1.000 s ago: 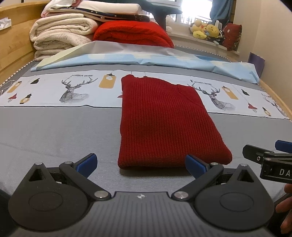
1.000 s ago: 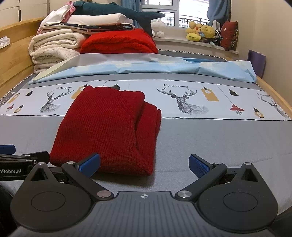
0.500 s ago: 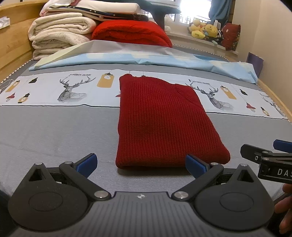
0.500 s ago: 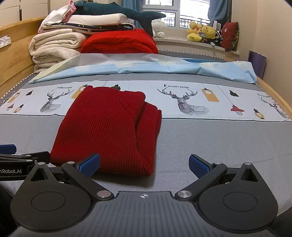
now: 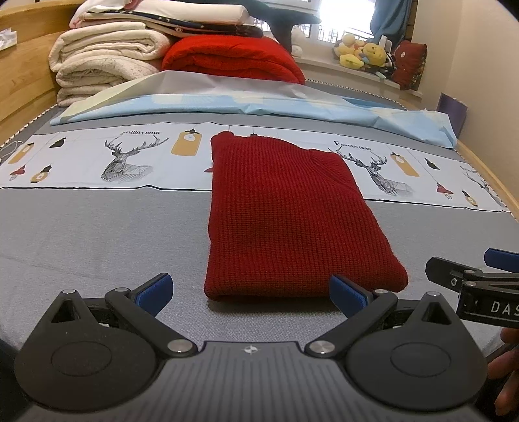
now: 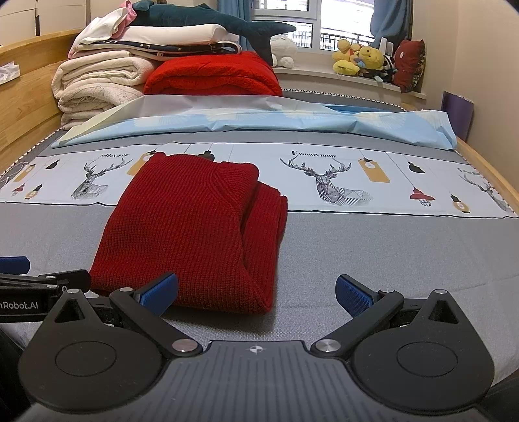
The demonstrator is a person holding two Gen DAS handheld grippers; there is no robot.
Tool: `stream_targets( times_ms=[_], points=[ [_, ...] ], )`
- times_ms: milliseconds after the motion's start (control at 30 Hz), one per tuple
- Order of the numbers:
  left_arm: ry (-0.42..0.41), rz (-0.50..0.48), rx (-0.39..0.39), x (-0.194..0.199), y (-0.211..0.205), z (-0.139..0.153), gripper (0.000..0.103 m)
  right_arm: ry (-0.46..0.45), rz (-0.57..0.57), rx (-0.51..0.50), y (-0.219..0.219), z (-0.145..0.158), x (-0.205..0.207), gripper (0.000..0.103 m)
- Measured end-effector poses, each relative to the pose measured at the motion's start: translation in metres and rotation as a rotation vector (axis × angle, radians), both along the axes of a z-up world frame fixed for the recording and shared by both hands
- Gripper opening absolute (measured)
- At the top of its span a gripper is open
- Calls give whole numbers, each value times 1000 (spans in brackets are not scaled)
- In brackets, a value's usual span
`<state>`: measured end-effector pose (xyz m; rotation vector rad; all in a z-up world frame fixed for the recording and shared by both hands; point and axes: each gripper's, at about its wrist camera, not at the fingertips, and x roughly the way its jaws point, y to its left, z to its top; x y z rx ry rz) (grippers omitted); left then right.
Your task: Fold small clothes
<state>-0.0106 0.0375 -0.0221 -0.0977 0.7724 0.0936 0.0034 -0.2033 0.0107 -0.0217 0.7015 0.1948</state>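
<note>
A dark red knitted sweater (image 5: pixel 288 214) lies folded into a long rectangle on the grey bed sheet (image 5: pixel 97 233), its far end on the deer-print band. In the right wrist view the same sweater (image 6: pixel 191 227) shows a folded layer along its right edge. My left gripper (image 5: pixel 251 290) is open just short of the sweater's near hem, holding nothing. My right gripper (image 6: pixel 256 290) is open too, its left pad beside the sweater's near right corner, with nothing between the fingers. The right gripper's tip (image 5: pixel 460 276) shows at the right edge of the left wrist view.
Folded cream blankets (image 6: pixel 97 84), a red quilt (image 6: pixel 211 76) and a plush shark (image 6: pixel 207 19) are stacked at the head of the bed. A light blue cover (image 6: pixel 259 120) lies across it. Wooden bed rails (image 6: pixel 26 107) run along both sides. Plush toys (image 6: pixel 360 60) sit on the windowsill.
Both grippers have barely shifted; the left view has drifted slightly nearer the sweater's hem. The sweater lies as before.
</note>
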Motion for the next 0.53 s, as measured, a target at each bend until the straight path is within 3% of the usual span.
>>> stream_targets(
  times_ms=[533],
  points=[
    [-6,-14,6,-1,1,-1,103,1,4,-2,0,0,1,102]
  ],
)
